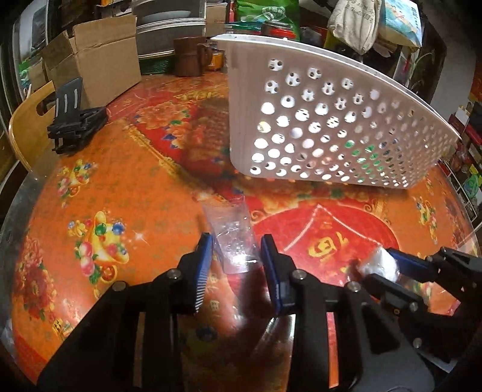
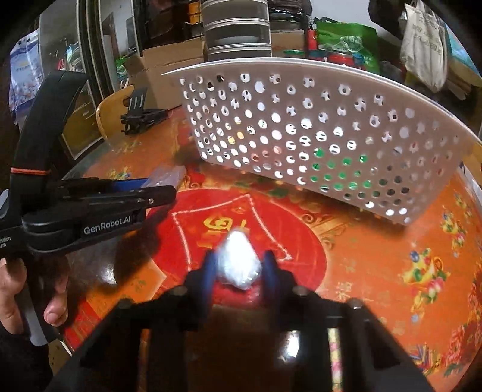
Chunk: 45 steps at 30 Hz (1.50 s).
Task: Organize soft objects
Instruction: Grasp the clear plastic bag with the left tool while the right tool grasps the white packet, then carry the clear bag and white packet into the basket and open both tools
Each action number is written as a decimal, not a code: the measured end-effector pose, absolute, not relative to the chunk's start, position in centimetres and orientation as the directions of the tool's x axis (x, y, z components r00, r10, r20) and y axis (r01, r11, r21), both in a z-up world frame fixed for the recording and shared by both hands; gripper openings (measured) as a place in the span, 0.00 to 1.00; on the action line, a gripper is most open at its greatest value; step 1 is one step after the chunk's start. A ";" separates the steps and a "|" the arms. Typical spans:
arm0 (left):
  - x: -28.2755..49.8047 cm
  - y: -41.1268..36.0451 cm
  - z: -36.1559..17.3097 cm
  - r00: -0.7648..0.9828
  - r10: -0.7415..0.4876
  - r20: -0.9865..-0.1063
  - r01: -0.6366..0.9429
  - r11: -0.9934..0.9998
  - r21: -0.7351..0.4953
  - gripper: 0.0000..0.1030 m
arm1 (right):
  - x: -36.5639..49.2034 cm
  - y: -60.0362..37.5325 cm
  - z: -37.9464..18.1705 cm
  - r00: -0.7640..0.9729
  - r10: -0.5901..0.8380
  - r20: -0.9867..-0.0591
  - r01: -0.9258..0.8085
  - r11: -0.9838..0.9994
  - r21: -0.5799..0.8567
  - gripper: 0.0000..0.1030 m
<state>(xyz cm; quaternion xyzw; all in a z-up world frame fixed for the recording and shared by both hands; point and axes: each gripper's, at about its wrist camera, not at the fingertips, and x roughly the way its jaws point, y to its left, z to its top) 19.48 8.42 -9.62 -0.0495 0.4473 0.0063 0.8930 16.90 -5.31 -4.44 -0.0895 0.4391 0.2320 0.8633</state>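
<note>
A clear plastic bag (image 1: 233,238) lies on the red-orange tablecloth between the blue pads of my left gripper (image 1: 237,251), which is open around it. My right gripper (image 2: 239,265) holds a crumpled white plastic bag (image 2: 239,262) between its blue fingers; the bag also shows in the left wrist view (image 1: 378,267). A white perforated basket (image 1: 331,120) stands on the table beyond both grippers, and shows in the right wrist view (image 2: 316,135). The left gripper shows from the side in the right wrist view (image 2: 144,188), with the clear bag (image 2: 167,178) at its tips.
A black folded stand (image 1: 75,120) lies at the table's left. A cardboard box (image 1: 99,57), a brown mug (image 1: 188,55) and stacked metal tins (image 2: 236,28) stand at the back. A wooden chair back (image 1: 27,126) is beside the left edge.
</note>
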 end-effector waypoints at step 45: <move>14.4 2.6 7.0 0.789 -0.104 -0.605 0.076 0.994 -0.073 0.29 | 18.4 -16.5 11.1 0.776 0.232 -0.587 -0.307 0.951 -0.031 0.28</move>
